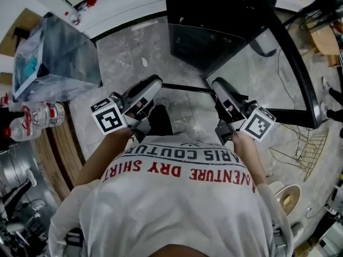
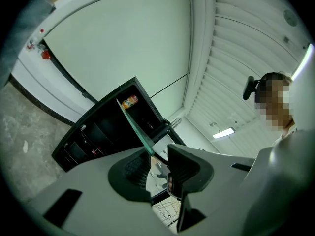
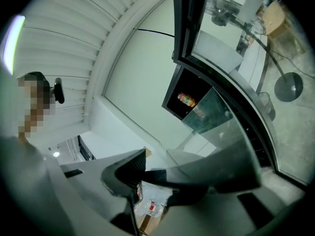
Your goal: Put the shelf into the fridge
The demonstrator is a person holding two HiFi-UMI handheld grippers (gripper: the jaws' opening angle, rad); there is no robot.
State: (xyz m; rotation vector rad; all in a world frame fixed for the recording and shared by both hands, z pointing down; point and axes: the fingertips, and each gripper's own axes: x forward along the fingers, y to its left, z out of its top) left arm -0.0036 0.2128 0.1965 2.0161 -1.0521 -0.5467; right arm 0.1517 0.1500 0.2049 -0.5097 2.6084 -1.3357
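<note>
Gripping glass shelf (image 2: 134, 121) by its edges, left gripper (image 2: 156, 173) and right gripper (image 3: 150, 180) both clamping it, facing black fridge (image 1: 214, 31)

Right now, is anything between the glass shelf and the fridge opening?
Nothing visible. The glass shelf, clamped in the left gripper and right gripper, faces the open fridge; the door stands aside on the right, only floor between.

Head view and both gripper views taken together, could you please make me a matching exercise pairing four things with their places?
Things: 1 glass shelf; 2 orange can; 3 water bottle; 4 wire rack.
Places: A floor, person's right; B inside the fridge; C held by left gripper and right gripper; D person's left.
Pairs: 1-C; 2-B; 3-D; 4-A.
</note>
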